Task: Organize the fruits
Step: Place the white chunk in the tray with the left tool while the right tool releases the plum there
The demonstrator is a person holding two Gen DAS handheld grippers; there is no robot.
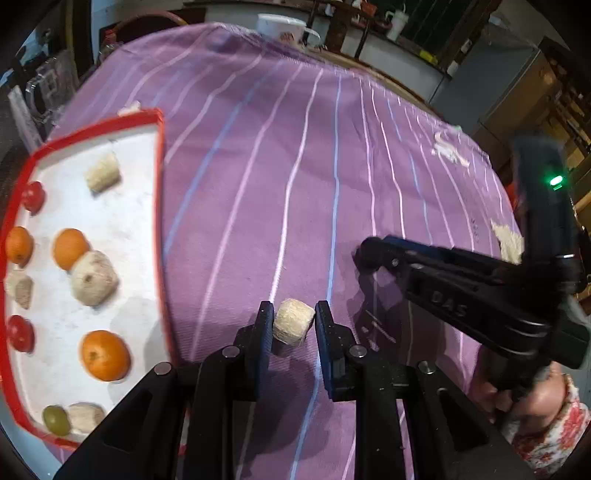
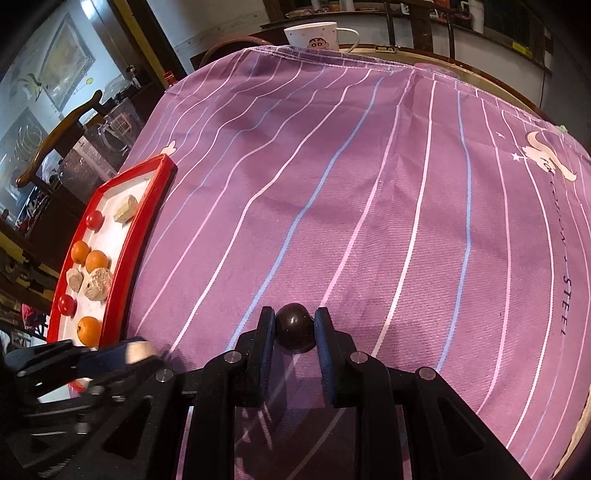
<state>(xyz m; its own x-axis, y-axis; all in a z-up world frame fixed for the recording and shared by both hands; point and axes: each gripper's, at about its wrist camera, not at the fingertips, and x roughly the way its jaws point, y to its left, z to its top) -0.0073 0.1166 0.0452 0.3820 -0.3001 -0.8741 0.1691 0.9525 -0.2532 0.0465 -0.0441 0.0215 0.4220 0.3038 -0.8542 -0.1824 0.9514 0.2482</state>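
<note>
My left gripper (image 1: 294, 317) is shut on a pale beige chunk of fruit (image 1: 293, 322) and holds it over the purple striped cloth, just right of the red-rimmed white tray (image 1: 159, 155). The tray holds oranges (image 1: 105, 355), red fruits (image 1: 20, 333), a green grape (image 1: 56, 420) and several beige pieces (image 1: 94, 277). My right gripper (image 2: 294, 321) is shut on a dark round fruit (image 2: 295, 327) over the cloth. The tray also shows at the left of the right wrist view (image 2: 122, 258), with the left gripper (image 2: 122, 356) beside its near end.
The right gripper's arm (image 1: 472, 291) crosses the right side of the left wrist view. A white mug (image 2: 314, 35) stands at the table's far edge. A beige scrap (image 1: 508, 242) lies at the cloth's right edge. A wooden chair (image 2: 55, 140) stands beyond the tray.
</note>
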